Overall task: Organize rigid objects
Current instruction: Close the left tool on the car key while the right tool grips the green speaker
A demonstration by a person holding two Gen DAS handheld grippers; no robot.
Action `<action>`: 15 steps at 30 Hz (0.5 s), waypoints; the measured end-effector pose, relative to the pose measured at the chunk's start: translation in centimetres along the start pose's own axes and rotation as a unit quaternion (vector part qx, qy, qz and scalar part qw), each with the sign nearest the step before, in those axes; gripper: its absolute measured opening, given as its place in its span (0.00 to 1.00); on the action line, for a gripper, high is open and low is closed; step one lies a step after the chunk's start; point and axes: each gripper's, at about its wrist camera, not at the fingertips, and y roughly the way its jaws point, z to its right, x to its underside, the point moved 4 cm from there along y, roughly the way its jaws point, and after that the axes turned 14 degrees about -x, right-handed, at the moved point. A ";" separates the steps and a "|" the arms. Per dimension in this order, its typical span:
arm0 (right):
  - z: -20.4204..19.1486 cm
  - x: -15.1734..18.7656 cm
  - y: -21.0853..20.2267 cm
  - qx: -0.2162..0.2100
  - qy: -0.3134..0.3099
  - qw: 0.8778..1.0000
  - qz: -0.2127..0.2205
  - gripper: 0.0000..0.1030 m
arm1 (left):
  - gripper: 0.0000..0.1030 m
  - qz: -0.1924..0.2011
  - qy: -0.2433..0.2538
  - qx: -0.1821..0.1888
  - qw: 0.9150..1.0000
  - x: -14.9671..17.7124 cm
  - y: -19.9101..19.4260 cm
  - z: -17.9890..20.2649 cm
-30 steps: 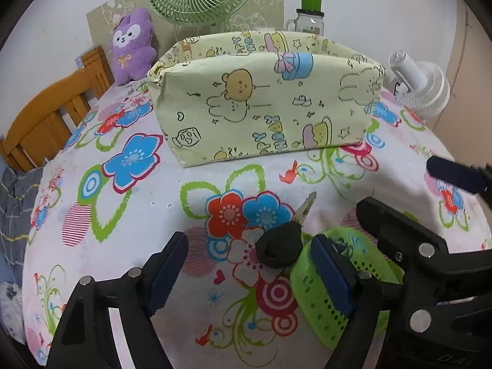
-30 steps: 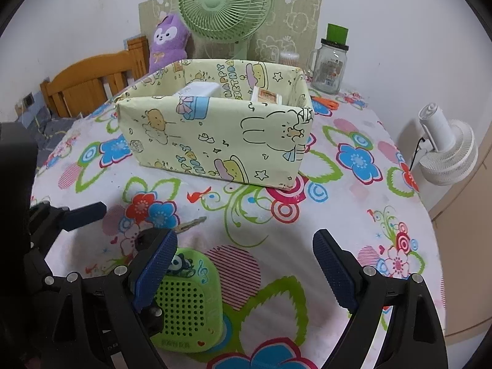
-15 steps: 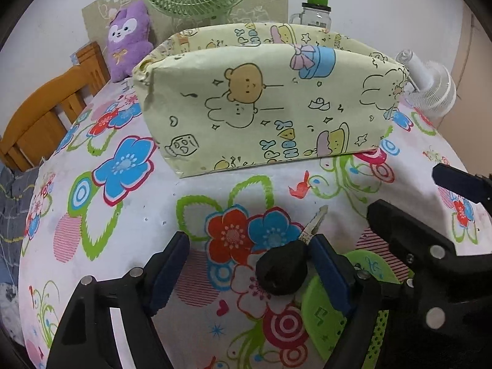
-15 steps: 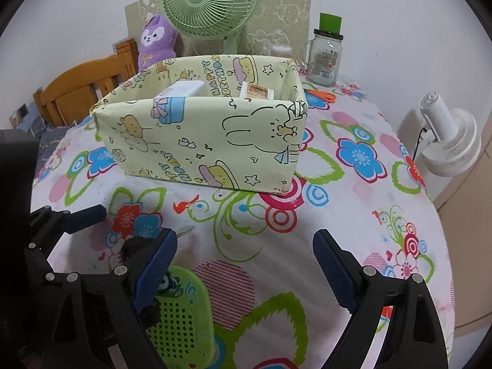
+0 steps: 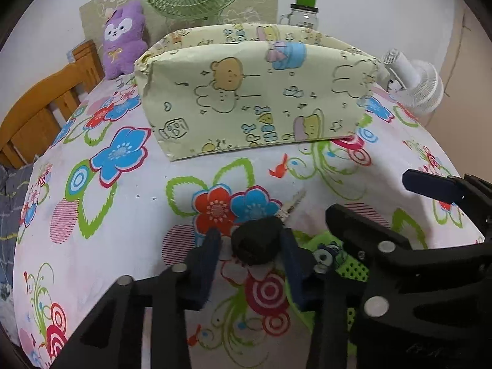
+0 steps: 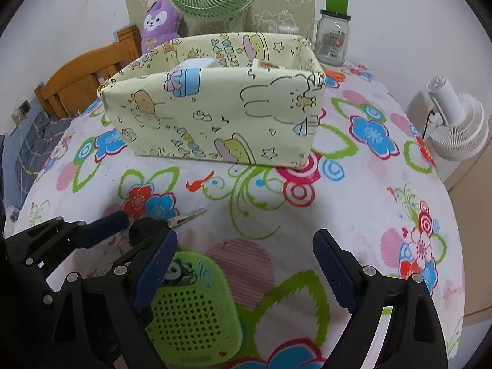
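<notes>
On the counter [image 5: 129, 209], left hand-held gripper [image 5: 250, 243] pinches the key [image 5: 258, 243] — right hand-held gripper [image 6: 246, 264] wide; speaker [image 6: 193, 313] outside box [image 6: 215, 117].

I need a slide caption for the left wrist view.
Left gripper closing around a black-headed key on the floral tablecloth, patterned box behind.

Floral-clothed table [image 6: 353, 203] — cartoon-print box [image 6: 221, 117], black-headed key [image 5: 261, 240], green perforated case [image 6: 193, 313], glass jar [image 6: 333, 40], plush toy [image 5: 123, 40]
</notes>
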 end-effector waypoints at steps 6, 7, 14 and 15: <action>0.3 0.7 0.0 -0.006 0.024 1.000 -0.011 0.89 | 0.31 0.004 0.003 -0.001 1.000 0.3 -0.4 0.2; 0.2 0.8 -0.1 -0.006 0.023 1.000 -0.012 0.89 | 0.31 0.004 0.003 -0.002 1.000 0.4 -0.4 0.0; -1.3 1.6 -0.4 -0.003 -0.002 1.000 -0.016 0.89 | 0.31 0.003 -0.003 -0.023 1.000 2.2 -1.4 -1.8; -1.5 1.8 -0.4 -0.002 -0.007 1.000 -0.018 0.89 | 0.31 0.003 -0.004 -0.025 1.000 2.5 -1.5 -2.0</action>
